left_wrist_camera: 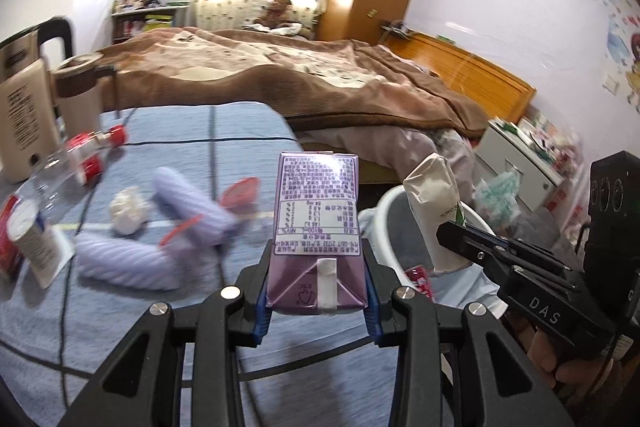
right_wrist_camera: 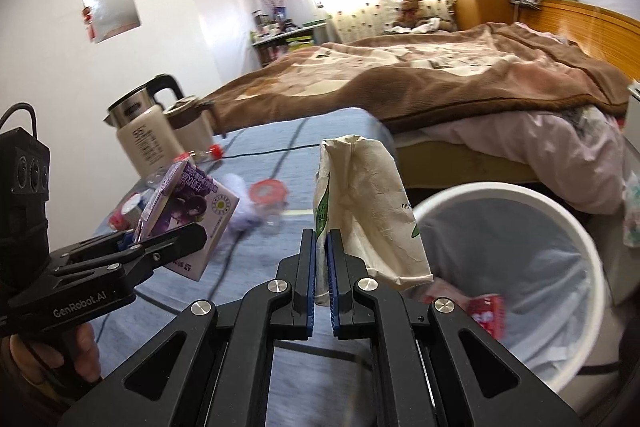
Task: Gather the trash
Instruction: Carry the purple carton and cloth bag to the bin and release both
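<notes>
Over the bench (left_wrist_camera: 168, 347) edge, w/ both hands loaded, you're in the carry-to-bin step. Your left tongs (left_wrist_camera: 318, 291) are clamped on a purple carton (left_wrist_camera: 316, 223), pads on its two side faces near the base, carton upright and above the blue cloth. Your right tongs (right_wrist_camera: 322, 267) are nearly together, pinching the thin edge of a crumpled white bag (right_wrist_camera: 368, 211) that stands up from the pads, most of it leaning right.

Bin (right_wrist_camera: 576, 223) sits right of the bench, beside the bed (right_wrist_camera: 440, 75); it has a liner and a red wrapper (right_wrist_camera: 486, 311) already inside. In the right wrist view the bag seems close to the rim, maybe partly over the opening; can't tell exactly, fisheye.

Next move, as I judge it: swing the right tongs fully over the opening, then part them so the bag drops in. Grip is only on an edge, so go smoothly or it may slip out early. Then bring the carton across and release; it's farther from the bin, still over the bench.

More trash left on the bench: clear bottle (left_wrist_camera: 60, 171) on its side, tissue wad (left_wrist_camera: 128, 211), red lid (left_wrist_camera: 240, 191), small cup (left_wrist_camera: 30, 239). Two lilac rolled cloths (left_wrist_camera: 124, 259) and the kettle (right_wrist_camera: 140, 131) prob. aren't trash; leave them.
</notes>
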### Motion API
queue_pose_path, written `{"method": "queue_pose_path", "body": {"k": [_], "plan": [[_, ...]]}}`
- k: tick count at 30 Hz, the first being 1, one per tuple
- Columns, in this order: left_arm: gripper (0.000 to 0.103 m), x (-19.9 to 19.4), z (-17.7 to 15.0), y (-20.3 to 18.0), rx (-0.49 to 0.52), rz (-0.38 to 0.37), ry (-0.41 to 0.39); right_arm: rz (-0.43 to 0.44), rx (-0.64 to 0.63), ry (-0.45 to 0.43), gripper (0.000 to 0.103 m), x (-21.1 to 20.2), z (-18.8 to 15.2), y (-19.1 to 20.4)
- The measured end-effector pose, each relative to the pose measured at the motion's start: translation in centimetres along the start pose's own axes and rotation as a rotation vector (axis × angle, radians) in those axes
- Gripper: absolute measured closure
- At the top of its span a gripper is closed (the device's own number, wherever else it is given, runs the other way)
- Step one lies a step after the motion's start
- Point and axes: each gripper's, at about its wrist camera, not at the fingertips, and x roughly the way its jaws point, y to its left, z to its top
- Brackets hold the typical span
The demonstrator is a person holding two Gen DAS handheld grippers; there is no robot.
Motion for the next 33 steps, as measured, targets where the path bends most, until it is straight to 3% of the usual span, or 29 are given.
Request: {"method": "queue_pose_path", "body": {"k": [18, 28, 30, 33], "plan": [[0.065, 6.7, 0.0, -9.4, 0.113, -0.130, 0.121, -0.179, 0.139, 0.087, 0.097, -1.4, -2.9, -10.4], [0.062, 8.6, -0.7, -11.4, 0.123, -0.144, 0.172, -0.198, 0.193, 0.136, 0.097, -0.8, -4.2, -13.1], [0.053, 8.7, -0.8, -11.4, 0.124, -0.143, 0.175, -0.202, 0.204, 0.144, 0.095, -0.8, -4.3, -13.4], [0.048, 8.6, -0.8, -11.1, 0.107, -0.146, 0.174, -0.220, 0.199, 0.151, 0.082, -0.7, -4.4, -13.5]]}}
